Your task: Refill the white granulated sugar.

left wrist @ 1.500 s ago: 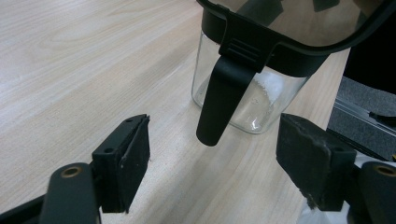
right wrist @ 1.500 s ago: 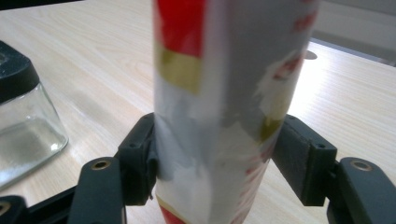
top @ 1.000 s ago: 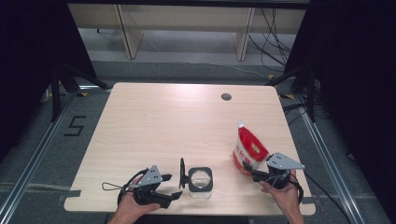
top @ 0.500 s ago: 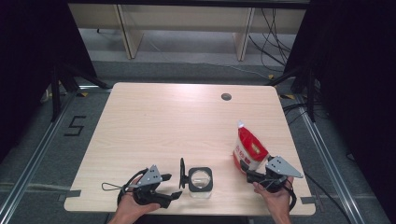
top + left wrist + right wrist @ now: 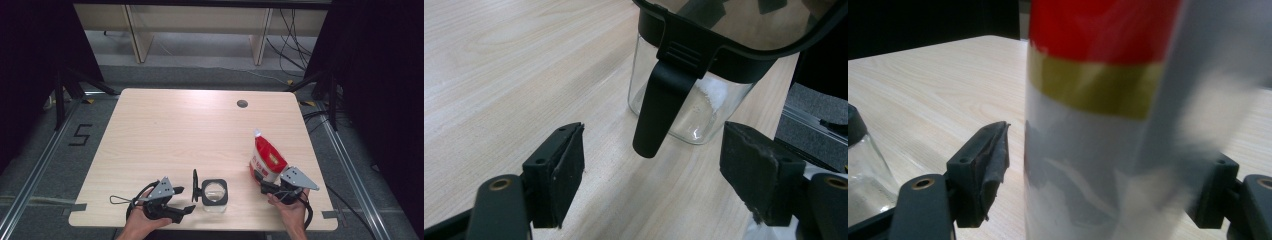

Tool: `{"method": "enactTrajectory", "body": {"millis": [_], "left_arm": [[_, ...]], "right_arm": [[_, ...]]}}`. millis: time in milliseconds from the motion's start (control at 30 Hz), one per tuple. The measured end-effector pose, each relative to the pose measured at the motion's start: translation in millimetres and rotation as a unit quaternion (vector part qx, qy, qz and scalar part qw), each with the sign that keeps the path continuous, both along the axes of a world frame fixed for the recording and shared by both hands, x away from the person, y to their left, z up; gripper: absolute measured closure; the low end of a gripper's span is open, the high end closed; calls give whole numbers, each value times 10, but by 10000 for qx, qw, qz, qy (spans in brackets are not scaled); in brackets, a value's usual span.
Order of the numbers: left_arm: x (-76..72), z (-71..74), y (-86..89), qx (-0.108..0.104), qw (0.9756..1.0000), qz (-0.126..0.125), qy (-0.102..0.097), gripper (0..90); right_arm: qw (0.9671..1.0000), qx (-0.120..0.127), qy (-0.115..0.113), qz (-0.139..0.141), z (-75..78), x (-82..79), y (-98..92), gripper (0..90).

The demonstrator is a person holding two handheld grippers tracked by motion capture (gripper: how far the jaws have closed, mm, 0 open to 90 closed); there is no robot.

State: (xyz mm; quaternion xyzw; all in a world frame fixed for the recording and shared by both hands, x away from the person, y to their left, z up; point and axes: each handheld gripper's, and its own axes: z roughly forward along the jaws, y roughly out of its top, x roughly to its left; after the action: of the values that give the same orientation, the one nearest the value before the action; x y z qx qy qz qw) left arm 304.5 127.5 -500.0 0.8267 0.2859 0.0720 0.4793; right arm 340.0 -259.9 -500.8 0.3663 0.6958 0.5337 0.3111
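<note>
If closed too hard or too low on the red and white bag [image 5: 267, 160], right gripper [image 5: 274, 187] could crush the soft plastic or tip it over, since standing upright near the right front edge of the table [image 5: 185, 130]. If pushed forward carelessly, left gripper [image 5: 187, 202] could knock the open black lid [image 5: 195, 185] or slide the glass jar [image 5: 214, 195] toward the front edge, being already close to it.

Right jaws: wide apart, one on each side of the bag, the left pad [image 5: 993, 165] just beside the plastic with a thin gap, the right pad partly hidden behind the bag; cannot tell if touching there. Not yet a grip, by judgement. Bag between the jaws, very near, blurred in the right gripper view.

Left jaws: wide apart too, holding nothing. Jar just ahead of them, its black latch [image 5: 659, 107] hanging down between the two pads but farther forward, apart from both. Jar looks nearly empty, only some white traces at the bottom.

Likely aim, only a guess: steady the jar, bring the bag over it.
</note>
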Motion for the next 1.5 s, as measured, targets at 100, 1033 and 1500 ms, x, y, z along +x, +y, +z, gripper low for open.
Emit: {"method": "enactTrajectory", "body": {"millis": [100, 1033, 1500], "left_arm": [[-6, -6, -7, -34, 10000, 54, 52, 256], [-8, -8, -10, -26, 9999, 73, 85, 256], [0, -2, -14, 56, 10000, -50, 11, 256]], "right_arm": [[10000, 1, 16, -41, -9, -2, 17, 267], [9996, 258, -69, 23, -90, 103, 7, 320], [9998, 192, -15, -24, -157, 120, -1, 323]]}}
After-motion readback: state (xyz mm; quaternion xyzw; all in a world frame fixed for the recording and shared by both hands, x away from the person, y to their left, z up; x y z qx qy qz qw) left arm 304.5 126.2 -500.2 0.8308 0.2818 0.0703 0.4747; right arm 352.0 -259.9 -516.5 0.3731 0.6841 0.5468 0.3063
